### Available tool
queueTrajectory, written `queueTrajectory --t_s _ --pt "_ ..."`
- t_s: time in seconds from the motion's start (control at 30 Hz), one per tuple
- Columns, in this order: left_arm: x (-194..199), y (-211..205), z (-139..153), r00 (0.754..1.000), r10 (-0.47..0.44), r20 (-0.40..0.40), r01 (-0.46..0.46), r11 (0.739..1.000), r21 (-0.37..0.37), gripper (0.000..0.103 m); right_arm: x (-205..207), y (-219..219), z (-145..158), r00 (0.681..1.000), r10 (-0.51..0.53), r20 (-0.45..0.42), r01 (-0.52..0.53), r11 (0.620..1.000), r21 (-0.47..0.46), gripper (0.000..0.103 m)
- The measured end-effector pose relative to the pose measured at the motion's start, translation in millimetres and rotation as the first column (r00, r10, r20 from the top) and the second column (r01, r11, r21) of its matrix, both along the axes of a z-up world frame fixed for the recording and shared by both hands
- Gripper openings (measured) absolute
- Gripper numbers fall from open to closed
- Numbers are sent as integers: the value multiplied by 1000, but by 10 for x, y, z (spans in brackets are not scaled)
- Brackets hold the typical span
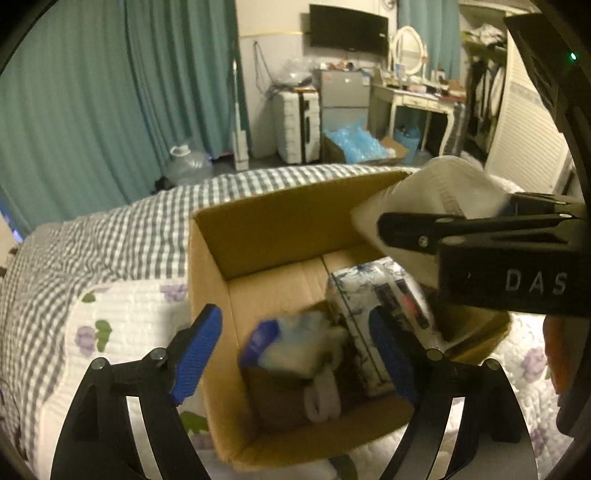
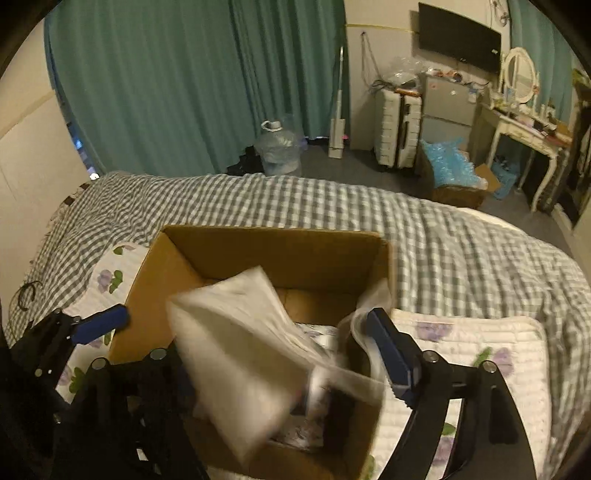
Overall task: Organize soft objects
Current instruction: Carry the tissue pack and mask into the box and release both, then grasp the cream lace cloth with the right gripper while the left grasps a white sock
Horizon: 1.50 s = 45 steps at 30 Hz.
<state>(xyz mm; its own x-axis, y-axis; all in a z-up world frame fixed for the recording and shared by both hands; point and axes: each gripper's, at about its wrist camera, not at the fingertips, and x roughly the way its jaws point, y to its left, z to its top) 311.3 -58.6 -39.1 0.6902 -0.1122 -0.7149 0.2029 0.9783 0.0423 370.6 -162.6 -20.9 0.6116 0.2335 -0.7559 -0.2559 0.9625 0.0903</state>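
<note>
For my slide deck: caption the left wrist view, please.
Open left gripper above brown cardboard box on the bed; right gripper brings a white soft pack.

Teal curtains (image 2: pixel 177 81) covered far wall; wall-mounted TV (image 1: pixel 349 29), white dressing table (image 1: pixel 417 99), suitcase (image 2: pixel 397 125), water jug (image 2: pixel 277 147) on grey floor; gingham bedspread (image 2: pixel 295 199).
</note>
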Motion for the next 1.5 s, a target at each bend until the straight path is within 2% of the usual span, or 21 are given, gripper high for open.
queueTrajectory --t_s 0.17,0.3,0.4,0.47,0.7,0.83,1.0,1.2,1.37,1.5 --pt "-257 83 267 999 14 34 -14 1000 -2 83 -319 -70 385 996 -28 79 32 999 -41 96" --pt "-538 216 559 996 32 78 -32 1000 -2 85 -634 -118 757 990 -40 138 48 998 -51 97" --pt "-753 307 752 992 46 121 -47 999 7 102 -907 -156 1005 981 -53 188 66 996 -65 103" --pt "-925 366 871 985 57 165 -60 998 11 103 -1106 -164 1134 975 -52 215 68 995 -70 103" --pt "-1422 425 1089 971 75 226 -83 996 25 103 -1728 -221 1273 975 -20 221 44 994 -102 103" --pt "-1672 353 1056 965 73 250 -79 997 14 103 -2037 -293 1163 983 -18 183 38 994 -106 103" --pt "-1806 266 790 979 89 181 -80 995 -56 103 -2313 -321 850 989 22 144 1 988 -157 103" --pt "-1744 194 268 989 133 62 -127 988 -83 103 -2374 -290 141 994 104 32 -94 967 -238 103" --pt "-1719 126 -207 989 142 -26 -144 988 -56 103 -2226 -300 -489 988 127 -89 -146 958 -248 103" --pt "-1694 56 -503 987 132 -95 -136 990 -33 103 -2084 -252 -827 975 144 -168 -181 956 -230 101"
